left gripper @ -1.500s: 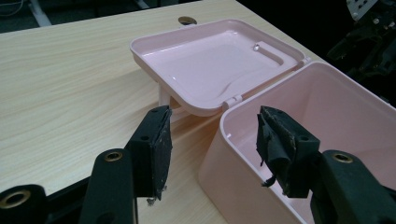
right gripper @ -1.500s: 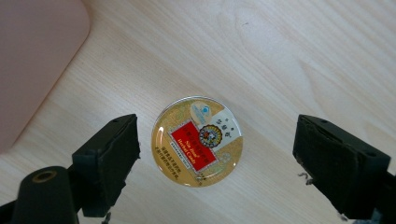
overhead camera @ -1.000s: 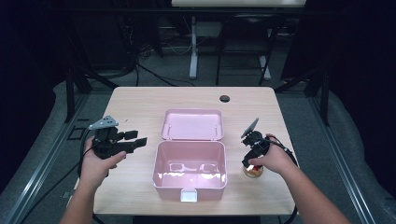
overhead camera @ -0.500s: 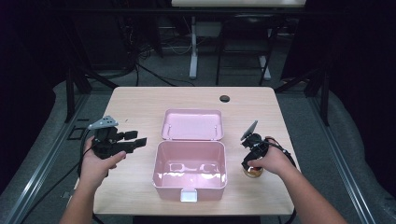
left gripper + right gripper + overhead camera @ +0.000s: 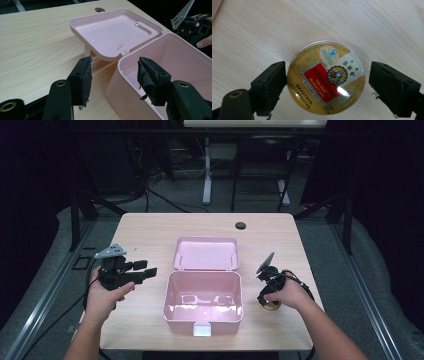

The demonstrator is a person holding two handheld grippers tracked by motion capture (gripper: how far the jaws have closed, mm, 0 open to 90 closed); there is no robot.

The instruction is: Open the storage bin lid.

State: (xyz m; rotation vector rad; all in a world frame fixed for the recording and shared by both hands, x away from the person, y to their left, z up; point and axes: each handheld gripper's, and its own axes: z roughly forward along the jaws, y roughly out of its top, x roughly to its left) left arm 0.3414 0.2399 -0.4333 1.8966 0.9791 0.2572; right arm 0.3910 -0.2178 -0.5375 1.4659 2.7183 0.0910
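While straddling the round candy tin [image 5: 326,79], right gripper [image 5: 327,82] pointed straight down at the table [image 5: 150,235], jaws spread wide: left pad touching or almost touching the tin's rim, right pad standing clear of it with bare wood between. Nothing clamped. Tin lying flat, gold with a red label, lid up, near the table's right edge toward the front right corner, just beside the right wall of the pink box [image 5: 203,302]. From the high view, right hand [image 5: 290,292] wrapped over the gripper from behind, wrist bent down, forearm running in from the front edge at a slant, grey plate tilted up toward the box; tin [image 5: 270,306] peeking out beneath the hand.

Left gripper [image 5: 142,270] held level above the table near its left edge, aimed right at the box's left wall, jaws parted about halfway and empty. Left hand [image 5: 107,290] gripping from below, forearm rising from the front left corner. Through the left gripper view, jaws framing the box's near corner and hinge without touching either.

Box open at the middle of the table toward the front edge, its lid [image 5: 206,253] folded back flat toward the far edge, inside showing. Small dark hole [image 5: 240,225] in the tabletop near the far edge.
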